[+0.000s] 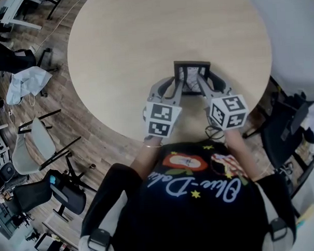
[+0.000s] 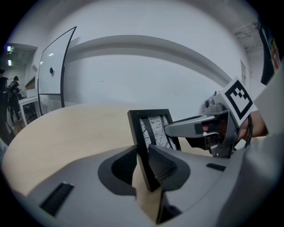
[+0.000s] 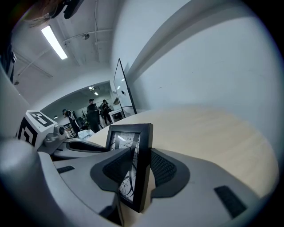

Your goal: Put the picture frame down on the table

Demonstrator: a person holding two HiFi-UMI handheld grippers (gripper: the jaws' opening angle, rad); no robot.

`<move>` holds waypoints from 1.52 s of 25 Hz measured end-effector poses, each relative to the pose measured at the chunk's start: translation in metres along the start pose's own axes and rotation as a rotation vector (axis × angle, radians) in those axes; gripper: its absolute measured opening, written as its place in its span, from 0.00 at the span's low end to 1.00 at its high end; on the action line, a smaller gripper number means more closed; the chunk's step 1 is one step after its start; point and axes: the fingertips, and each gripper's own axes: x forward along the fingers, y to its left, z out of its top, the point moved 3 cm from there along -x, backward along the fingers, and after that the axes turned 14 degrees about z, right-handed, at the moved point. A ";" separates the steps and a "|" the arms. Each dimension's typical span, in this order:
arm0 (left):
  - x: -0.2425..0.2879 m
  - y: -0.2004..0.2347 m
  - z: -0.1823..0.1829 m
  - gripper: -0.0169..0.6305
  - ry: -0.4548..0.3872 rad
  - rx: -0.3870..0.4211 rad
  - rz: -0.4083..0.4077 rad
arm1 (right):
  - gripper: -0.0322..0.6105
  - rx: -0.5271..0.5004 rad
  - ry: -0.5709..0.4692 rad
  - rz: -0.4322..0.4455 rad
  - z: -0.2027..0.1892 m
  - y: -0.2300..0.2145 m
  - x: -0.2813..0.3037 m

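Pinching the left edge of the picture frame [image 1: 192, 73] with our left gripper [image 2: 144, 165], jaws tight on it, right?

Reply: yep, and our right gripper [image 3: 140, 170] has its jaws squeezing the right edge. We're holding it upright over the near side of the counter [image 1: 137, 40].

The picture frame [image 1: 192, 74] has a black border around a white sheet patterned with thin black lines. The table [image 1: 142, 34] is pale beige with faint wood grain. The left gripper [image 1: 178, 88] and right gripper [image 1: 202, 87] are grey, both topped in white with black square markers. The floor [image 1: 89, 130] is brown planks.
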 end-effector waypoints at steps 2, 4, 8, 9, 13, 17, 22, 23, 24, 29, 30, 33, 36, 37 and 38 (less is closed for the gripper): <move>0.004 -0.002 0.000 0.13 0.008 0.000 -0.007 | 0.23 -0.004 0.003 -0.009 -0.001 -0.004 0.001; 0.008 -0.001 -0.001 0.13 0.014 0.000 -0.013 | 0.24 -0.004 0.012 -0.017 -0.003 -0.007 0.004; 0.015 0.003 -0.002 0.13 0.028 -0.011 -0.018 | 0.24 0.001 0.032 -0.028 -0.003 -0.012 0.012; 0.017 0.003 -0.002 0.13 0.031 -0.013 -0.020 | 0.24 0.000 0.036 -0.030 -0.003 -0.014 0.013; 0.024 0.003 -0.002 0.13 0.041 -0.020 -0.026 | 0.25 -0.004 0.050 -0.048 -0.005 -0.020 0.017; 0.030 0.006 -0.004 0.13 0.052 -0.034 -0.032 | 0.26 0.000 0.077 -0.058 -0.006 -0.025 0.024; 0.036 0.006 -0.008 0.13 0.067 -0.051 -0.036 | 0.26 0.023 0.108 -0.064 -0.011 -0.032 0.029; 0.037 0.006 -0.009 0.14 0.070 -0.054 -0.036 | 0.26 0.023 0.114 -0.067 -0.011 -0.032 0.030; 0.038 0.007 -0.009 0.14 0.072 -0.059 -0.036 | 0.26 0.019 0.121 -0.073 -0.011 -0.033 0.032; 0.044 0.010 -0.012 0.14 0.087 -0.085 -0.038 | 0.26 0.011 0.157 -0.095 -0.013 -0.036 0.038; 0.045 0.010 -0.012 0.14 0.090 -0.085 -0.038 | 0.26 0.011 0.164 -0.099 -0.013 -0.037 0.039; 0.047 0.011 -0.014 0.14 0.098 -0.085 -0.036 | 0.26 0.008 0.182 -0.114 -0.015 -0.038 0.042; 0.050 0.013 -0.016 0.14 0.107 -0.091 -0.034 | 0.26 0.006 0.201 -0.128 -0.016 -0.038 0.046; 0.051 0.013 -0.017 0.14 0.110 -0.091 -0.034 | 0.26 0.006 0.206 -0.132 -0.017 -0.039 0.048; 0.052 0.013 -0.017 0.14 0.113 -0.089 -0.032 | 0.26 0.006 0.211 -0.136 -0.018 -0.040 0.049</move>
